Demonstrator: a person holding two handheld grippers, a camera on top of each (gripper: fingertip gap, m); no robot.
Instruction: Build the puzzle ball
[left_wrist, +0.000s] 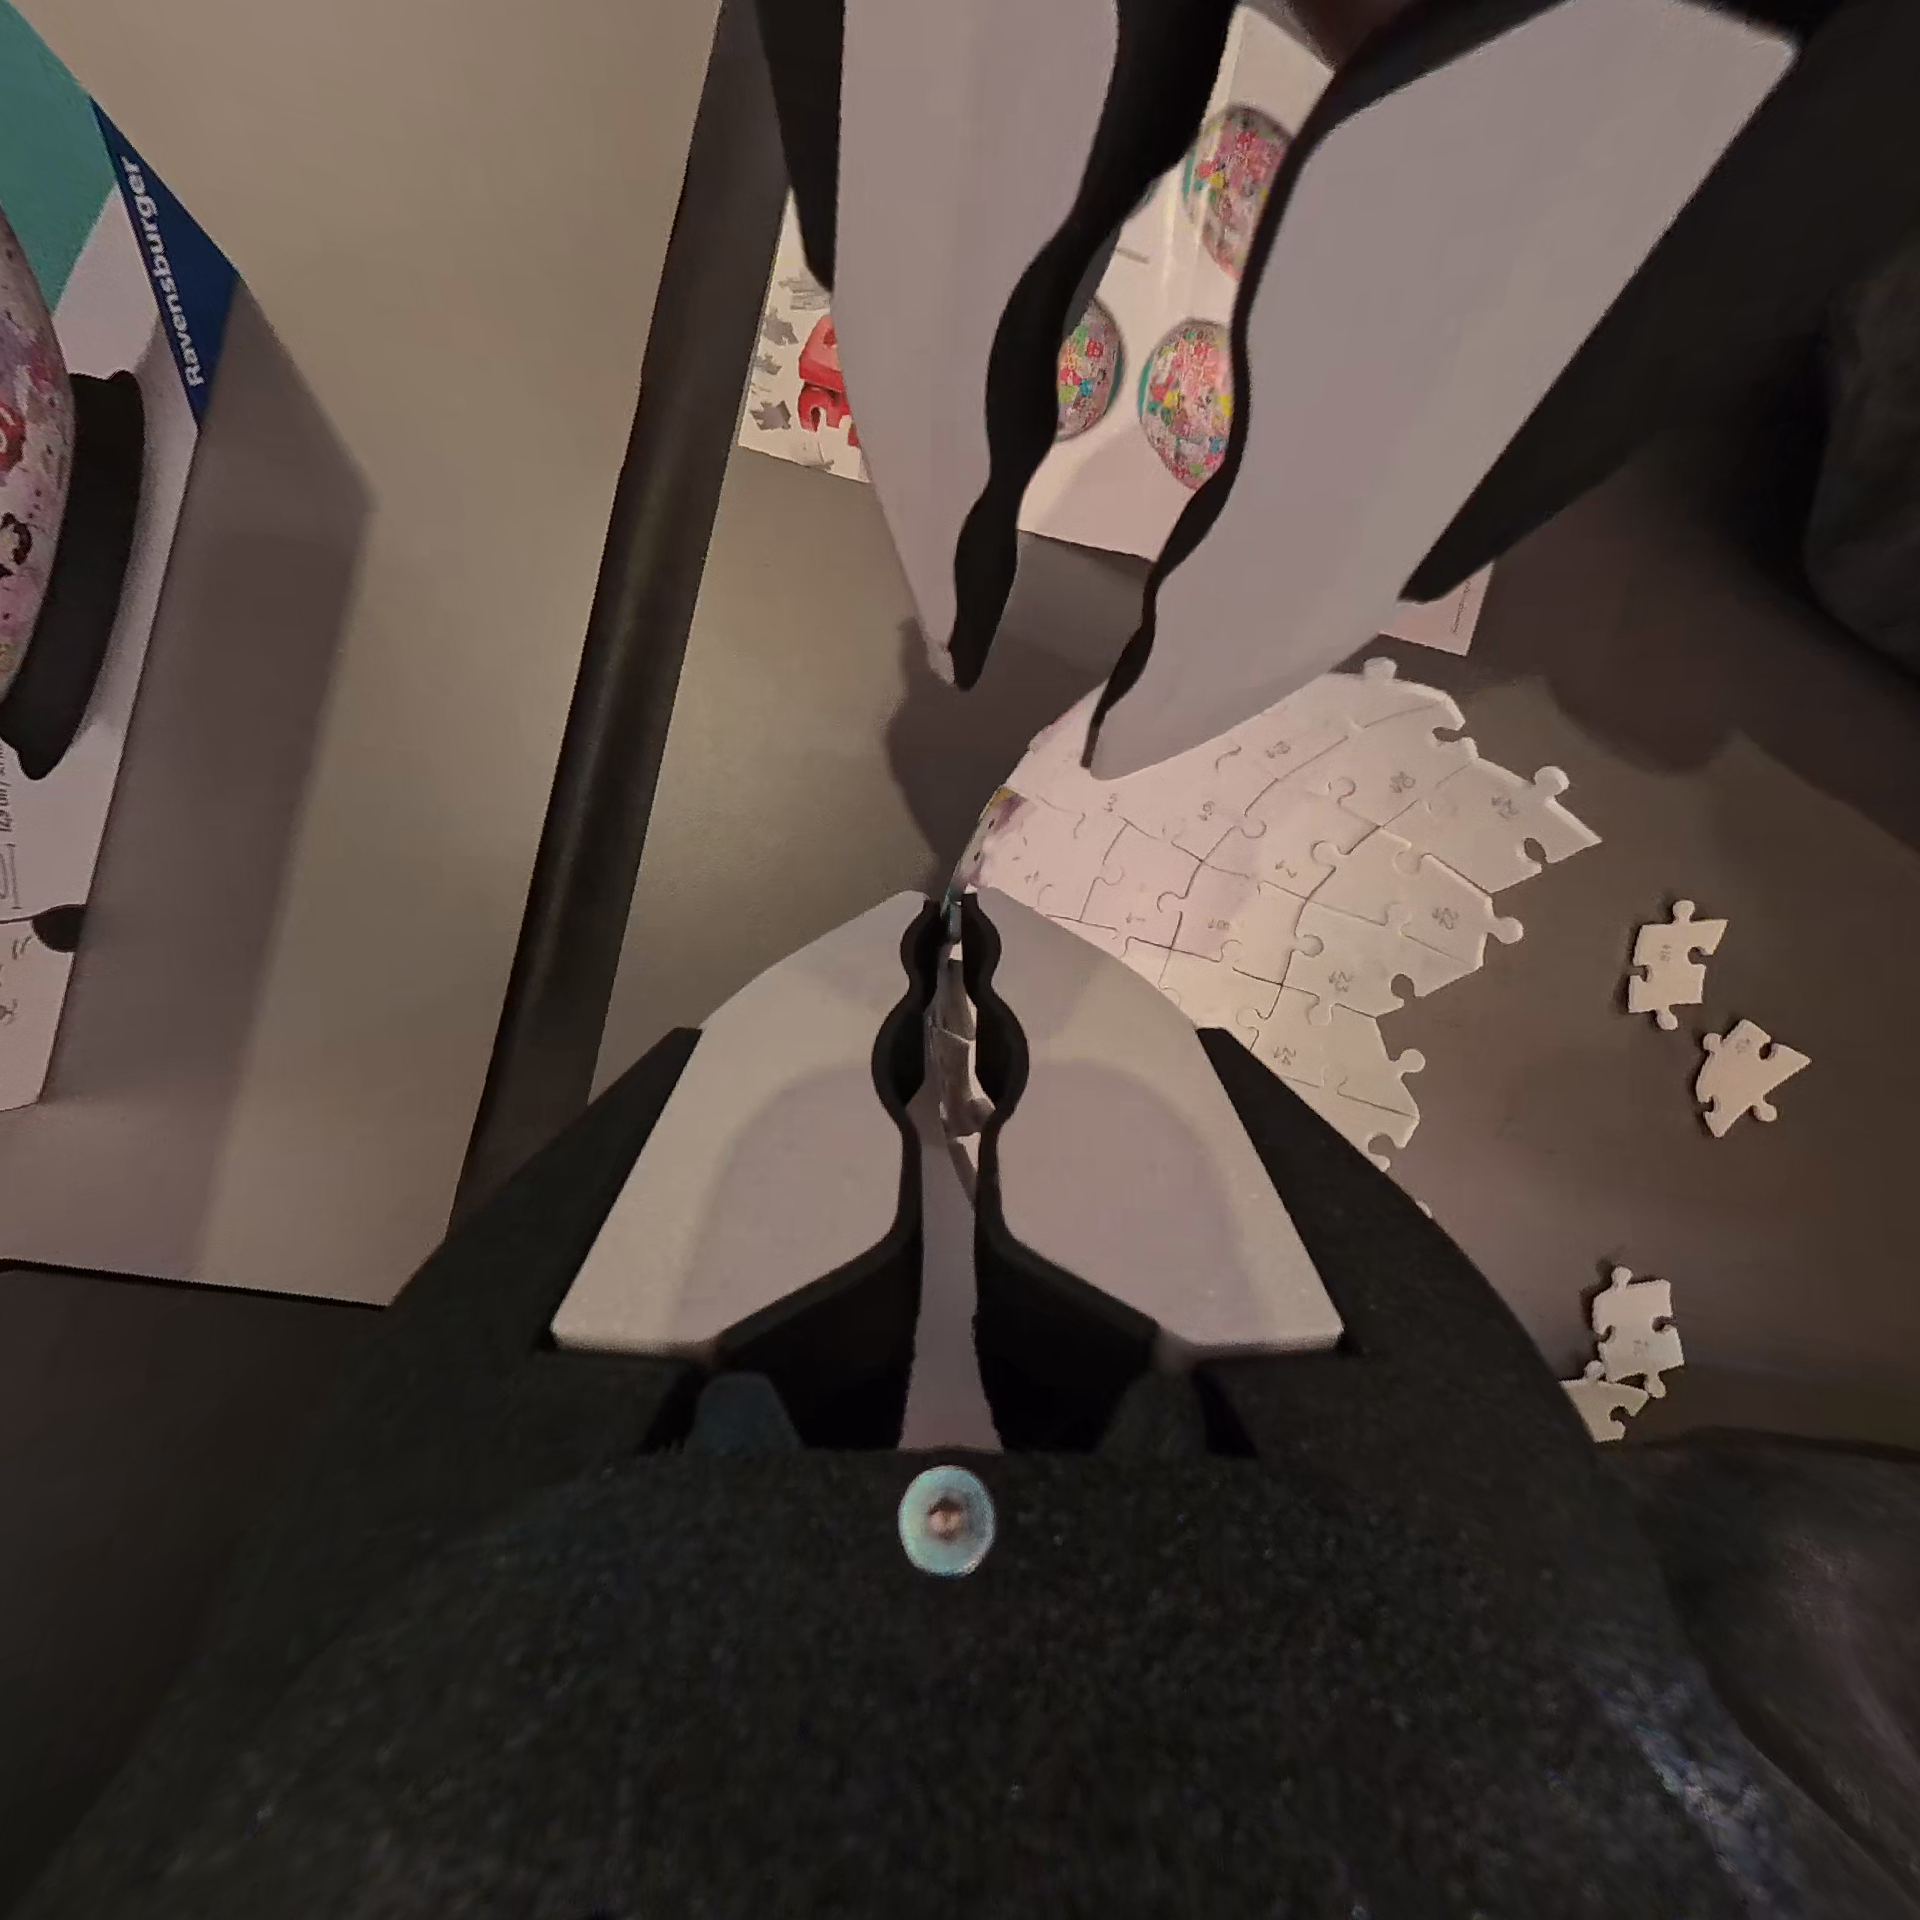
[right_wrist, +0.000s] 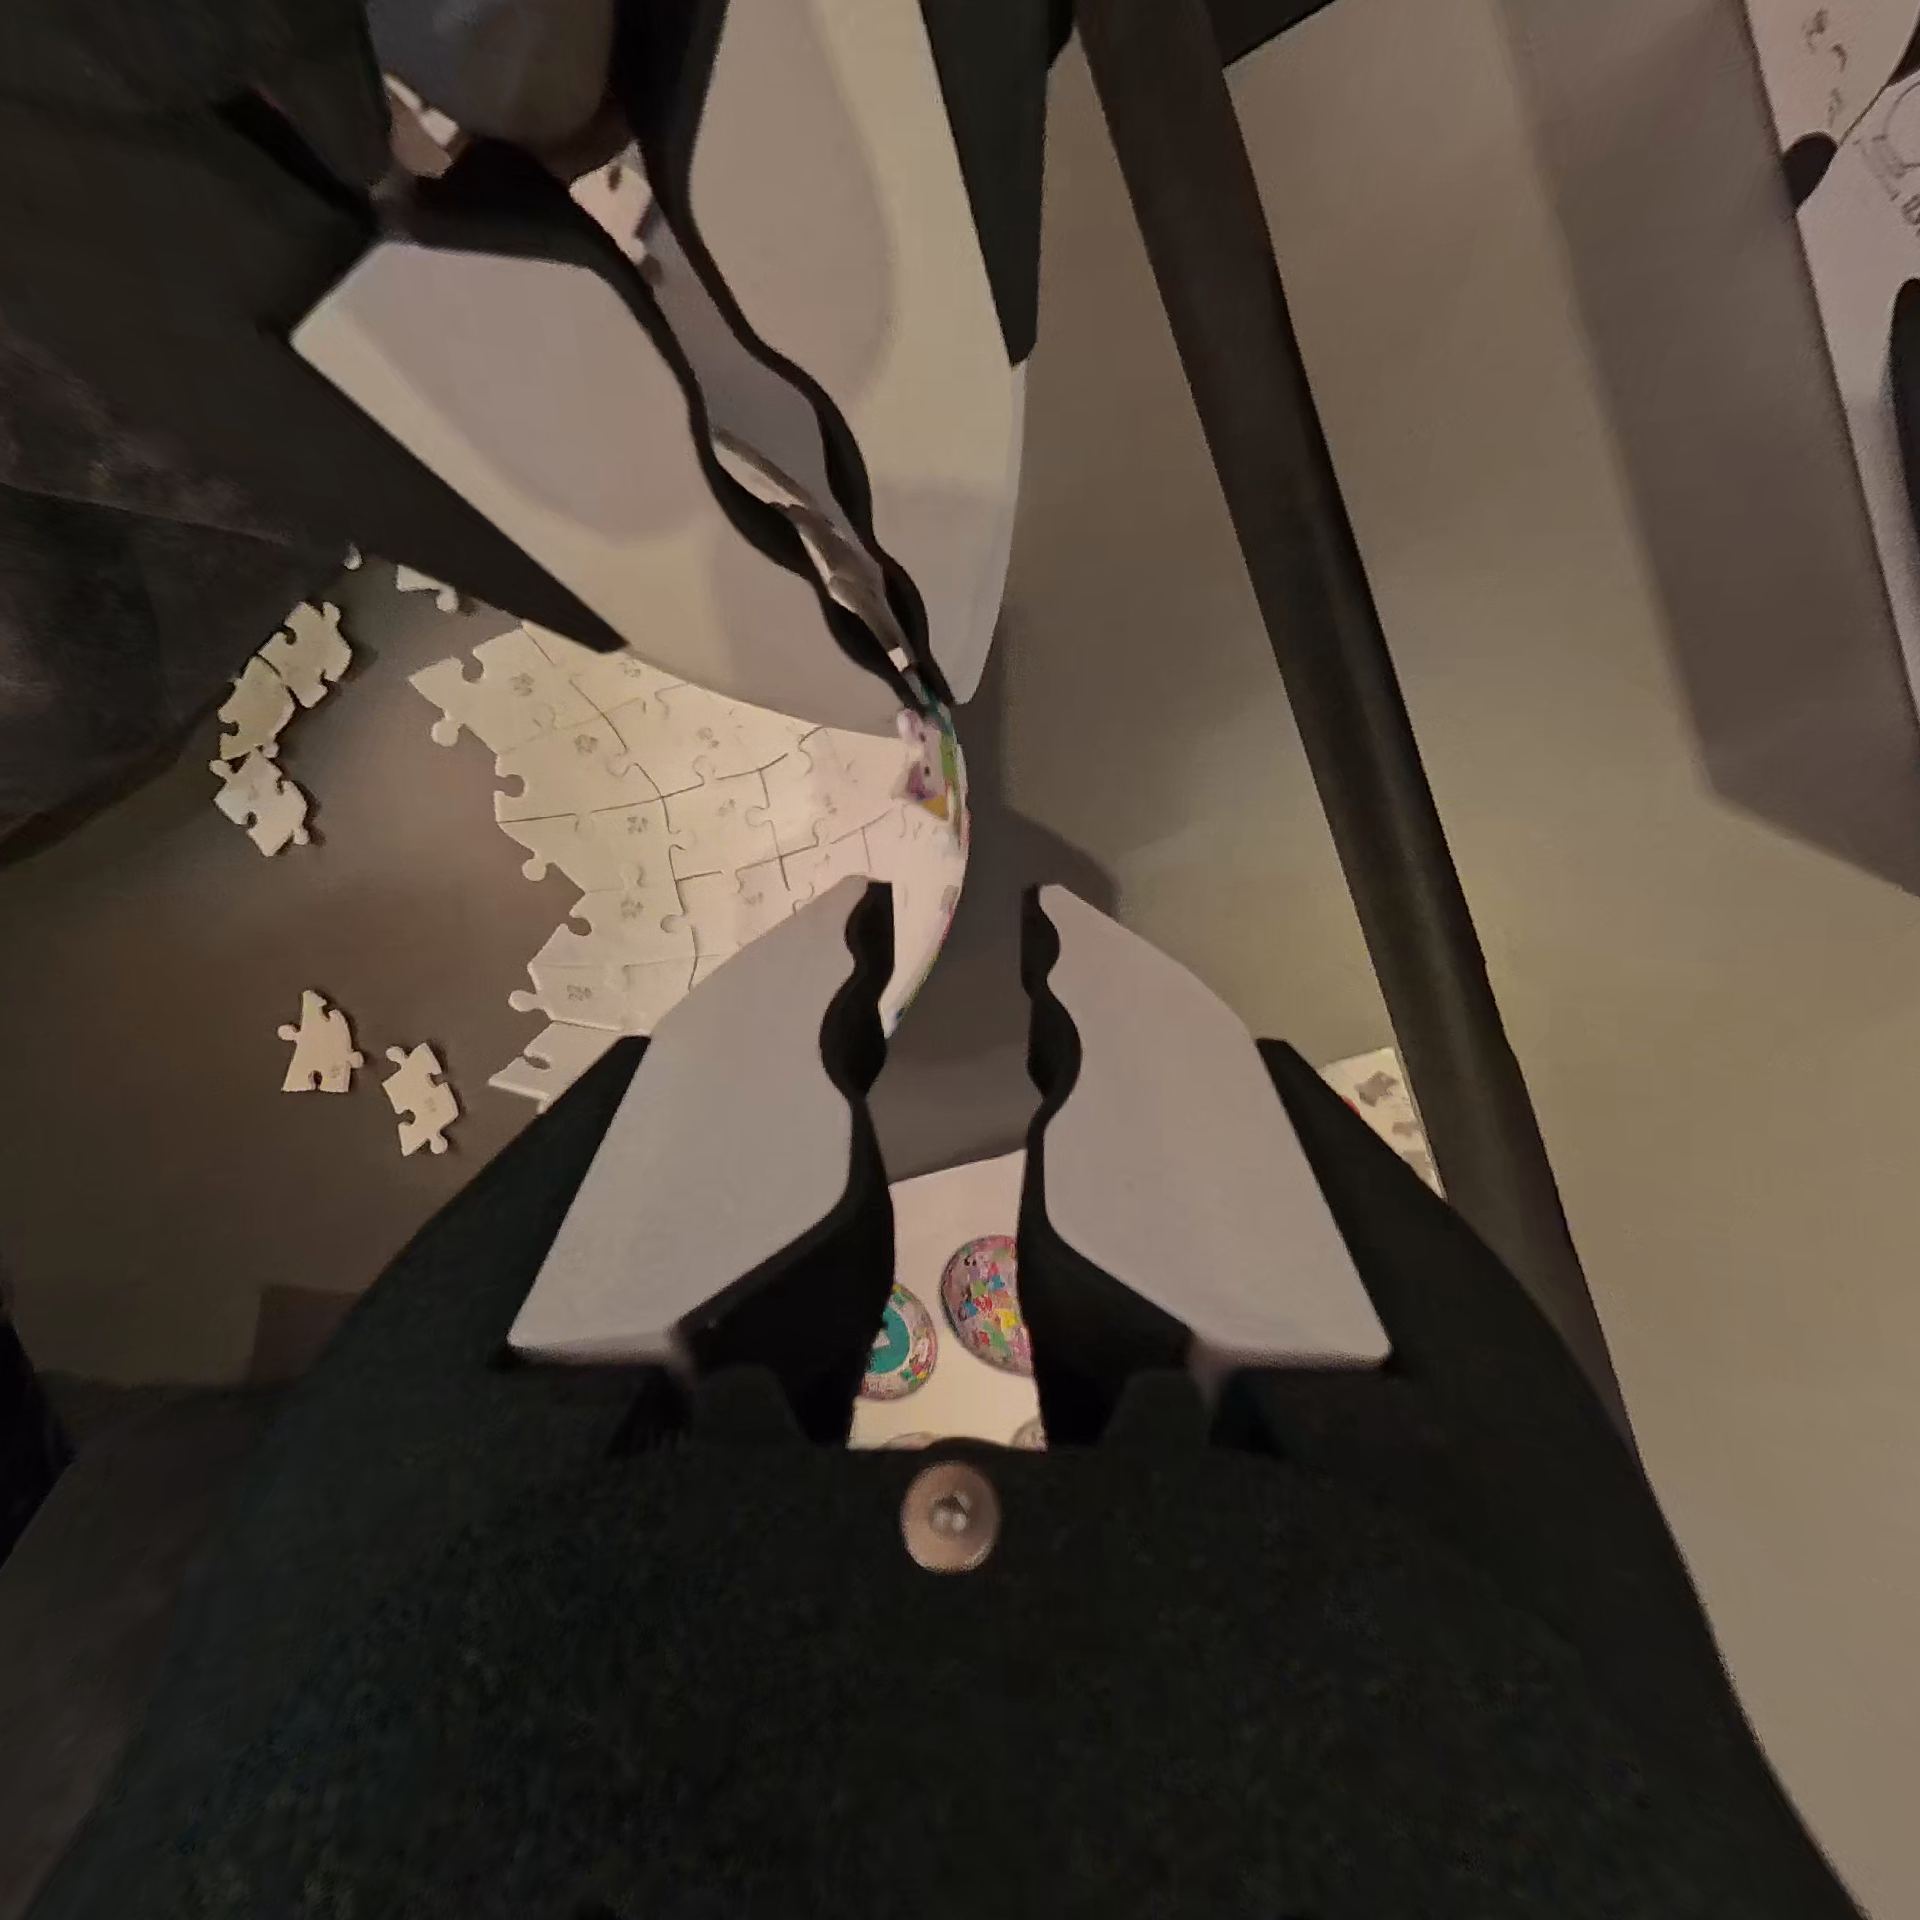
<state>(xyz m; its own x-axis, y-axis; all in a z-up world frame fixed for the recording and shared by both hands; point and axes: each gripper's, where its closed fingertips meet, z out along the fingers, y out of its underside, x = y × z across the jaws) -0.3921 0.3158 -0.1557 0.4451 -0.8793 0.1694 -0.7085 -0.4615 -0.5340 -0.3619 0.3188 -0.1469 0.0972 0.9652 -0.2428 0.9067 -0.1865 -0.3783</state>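
We hold the left gripper (left_wrist: 948, 914) clenched on the rim of the half-built puzzle ball (left_wrist: 1278, 894), a curved shell of joined white pieces that is lifted over the dark worktop (left_wrist: 810, 665). Our right gripper (right_wrist: 956, 904) is released, one finger just beside the shell, nothing between. Loose pieces (left_wrist: 1704, 1018) lie on the worktop near the shell. The instruction sheet (left_wrist: 1153, 395) lies farther back, and the puzzle box (left_wrist: 135, 582) stands at the left edge.

The left gripper (left_wrist: 951, 914) is clamped nearly closed. The right gripper (right_wrist: 956, 899) faces it, tips close, jaws parted.
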